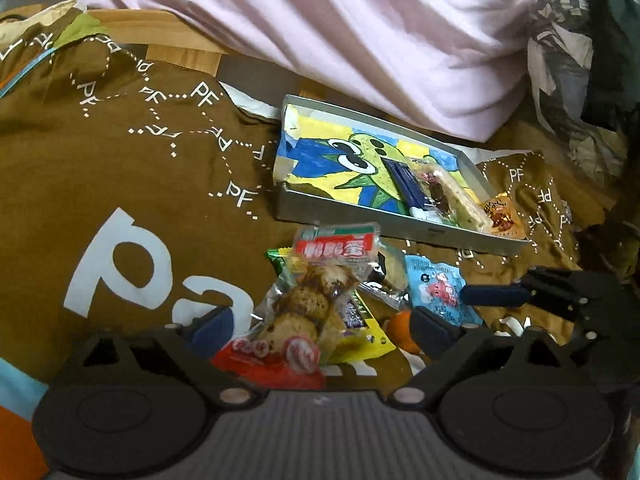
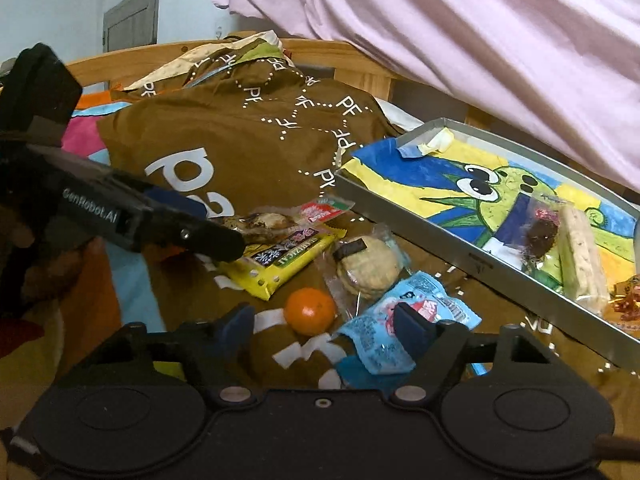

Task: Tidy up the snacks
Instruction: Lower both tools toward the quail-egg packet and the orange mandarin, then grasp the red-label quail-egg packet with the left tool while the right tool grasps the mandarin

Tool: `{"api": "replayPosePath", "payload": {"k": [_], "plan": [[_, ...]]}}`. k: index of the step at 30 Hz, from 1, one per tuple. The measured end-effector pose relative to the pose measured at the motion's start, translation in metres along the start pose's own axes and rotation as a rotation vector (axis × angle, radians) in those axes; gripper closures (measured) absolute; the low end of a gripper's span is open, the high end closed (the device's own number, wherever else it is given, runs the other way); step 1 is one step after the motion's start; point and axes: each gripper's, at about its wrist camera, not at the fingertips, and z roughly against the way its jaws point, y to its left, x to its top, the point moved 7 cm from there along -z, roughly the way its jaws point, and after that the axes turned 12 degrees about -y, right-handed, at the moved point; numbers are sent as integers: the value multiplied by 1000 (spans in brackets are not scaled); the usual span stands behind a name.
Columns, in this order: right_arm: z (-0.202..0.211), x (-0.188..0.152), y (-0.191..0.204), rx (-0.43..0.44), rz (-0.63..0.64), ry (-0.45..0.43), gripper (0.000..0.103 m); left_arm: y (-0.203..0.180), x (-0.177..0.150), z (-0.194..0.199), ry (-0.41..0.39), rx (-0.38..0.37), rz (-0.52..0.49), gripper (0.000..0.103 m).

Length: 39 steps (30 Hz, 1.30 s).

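**Both grippers over the snack pile beside the tray**

A loose pile of snacks lies on a brown cloth (image 1: 132,152) printed with white letters, just in front of a shallow grey tray (image 2: 472,258) lined with a green-and-blue cartoon drawing.

The left gripper (image 1: 320,326) hangs low over the pile with its jaws spread. A clear packet of brown meat pieces (image 1: 308,300) with red ends lies between its blue pads, but neither pad presses on it, so the gripper is released. Under that packet sits a yellow bar wrapper (image 2: 280,264). Nearby lie a round biscuit in clear wrap (image 2: 368,268) and a small orange (image 2: 310,311).

The right gripper (image 2: 326,328) is also unclenched. Its right pad overlaps a light blue packet (image 2: 400,316); whether it touches the packet cannot be told. The orange lies between the fingers, apart from both.

Inside the tray, at its right end, rest a dark blue packet (image 1: 408,186), a clear-wrapped dark sweet (image 2: 540,236) and a pale rice bar (image 2: 582,268). An orange-brown packet (image 1: 502,216) lies at the tray's far right corner.

Pink fabric (image 1: 360,32) hangs behind the tray.
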Motion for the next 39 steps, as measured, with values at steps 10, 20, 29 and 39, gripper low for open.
{"api": "replayPosePath", "payload": {"k": [10, 20, 29, 39], "plan": [[-20, -2, 7, 53, -8, 54, 50, 5, -5, -15, 73, 28, -18, 9], [-36, -2, -2, 111, -129, 121, 59, 6, -6, -16, 72, 80, -29, 25], [-28, -4, 0, 70, -138, 96, 67, 13, -1, -12, 60, 131, -5, 52], [-4, -12, 0, 54, -193, 64, 68, 1, 0, 5, 114, 208, 31, 58]]}}
